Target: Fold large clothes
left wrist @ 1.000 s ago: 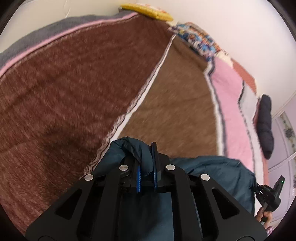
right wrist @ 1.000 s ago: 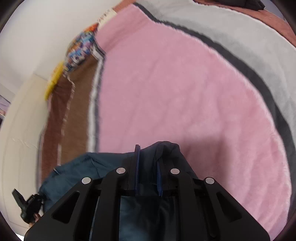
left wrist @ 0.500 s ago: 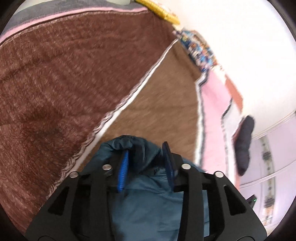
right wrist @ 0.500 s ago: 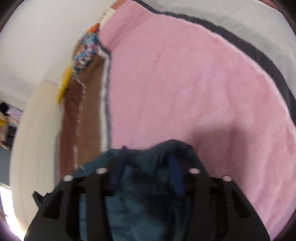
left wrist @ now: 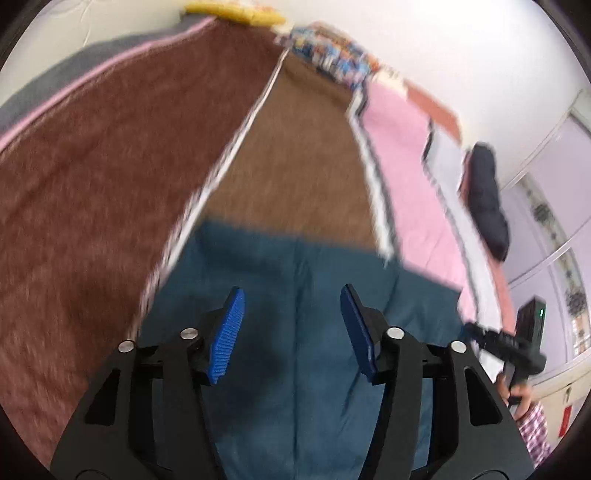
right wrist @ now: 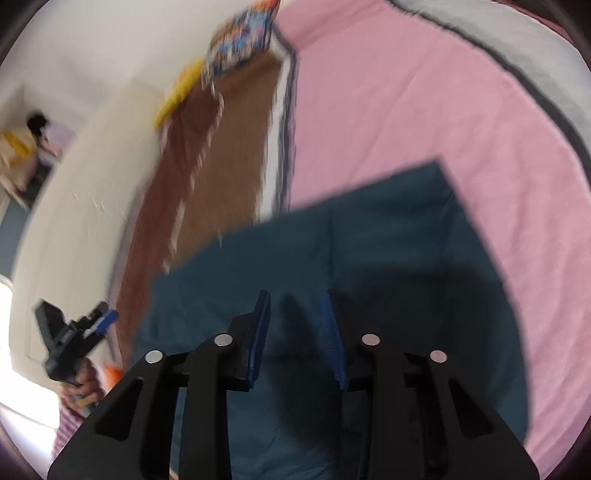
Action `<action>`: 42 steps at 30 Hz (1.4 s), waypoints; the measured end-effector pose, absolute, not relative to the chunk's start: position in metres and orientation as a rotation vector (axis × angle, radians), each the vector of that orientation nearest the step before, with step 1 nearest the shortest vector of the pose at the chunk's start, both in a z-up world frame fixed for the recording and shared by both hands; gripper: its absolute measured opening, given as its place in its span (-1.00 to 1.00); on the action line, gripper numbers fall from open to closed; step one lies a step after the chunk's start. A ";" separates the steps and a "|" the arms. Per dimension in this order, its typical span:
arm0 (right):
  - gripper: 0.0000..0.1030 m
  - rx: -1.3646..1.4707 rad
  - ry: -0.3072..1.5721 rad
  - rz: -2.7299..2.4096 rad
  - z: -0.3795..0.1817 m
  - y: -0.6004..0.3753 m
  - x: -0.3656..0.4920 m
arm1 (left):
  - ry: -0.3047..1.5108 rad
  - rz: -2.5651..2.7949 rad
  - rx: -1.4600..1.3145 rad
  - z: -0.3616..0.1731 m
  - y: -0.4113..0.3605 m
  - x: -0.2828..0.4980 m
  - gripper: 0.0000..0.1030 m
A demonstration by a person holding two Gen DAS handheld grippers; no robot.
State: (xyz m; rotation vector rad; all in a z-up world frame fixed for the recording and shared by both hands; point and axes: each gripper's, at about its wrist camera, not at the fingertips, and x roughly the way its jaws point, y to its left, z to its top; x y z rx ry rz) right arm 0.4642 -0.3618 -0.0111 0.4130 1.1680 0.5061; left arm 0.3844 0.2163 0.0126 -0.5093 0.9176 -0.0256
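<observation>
Teal garment (left wrist: 295, 295) is lying flat on the striped blanket (left wrist: 110, 166); left gripper (left wrist: 291, 332) is hovering wide open, empty. Right view: right gripper (right wrist: 295, 332) is gaping, holding nothing; the fold apparently laid, though blur hides further folds.

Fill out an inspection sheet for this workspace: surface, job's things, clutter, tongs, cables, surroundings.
Surface: bed under a striped blanket of brown, pink and grey bands.
Job's things: teal garment lying flat, its far edge straight.
Clutter: dark bundle at the bed's far side; yellow item and a colourful item by the wall.
Tongs: left tongs open, empty; right tongs open, empty, both above the garment.
Cables: nothing seen.
Surroundings: white wall.
</observation>
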 end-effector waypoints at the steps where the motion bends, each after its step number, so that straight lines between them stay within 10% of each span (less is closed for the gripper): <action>1: -0.40 0.371 1.184 0.469 -0.018 -0.353 0.463 | 0.908 -0.034 -0.533 0.011 0.216 0.371 -0.02; 11: -0.62 0.340 1.205 0.372 -0.020 -0.350 0.442 | 0.823 0.020 -0.580 0.023 0.229 0.215 0.19; 15: 0.05 0.404 1.110 0.454 0.012 -0.377 0.375 | 0.845 0.048 -0.742 0.000 0.237 0.165 0.31; 22: 0.36 0.452 1.085 0.443 0.021 -0.428 0.247 | 0.881 0.034 -0.967 -0.052 0.220 0.146 0.43; 42: 0.63 0.837 1.151 0.272 -0.067 -0.454 0.260 | 0.824 0.196 -1.096 -0.103 0.224 0.219 0.65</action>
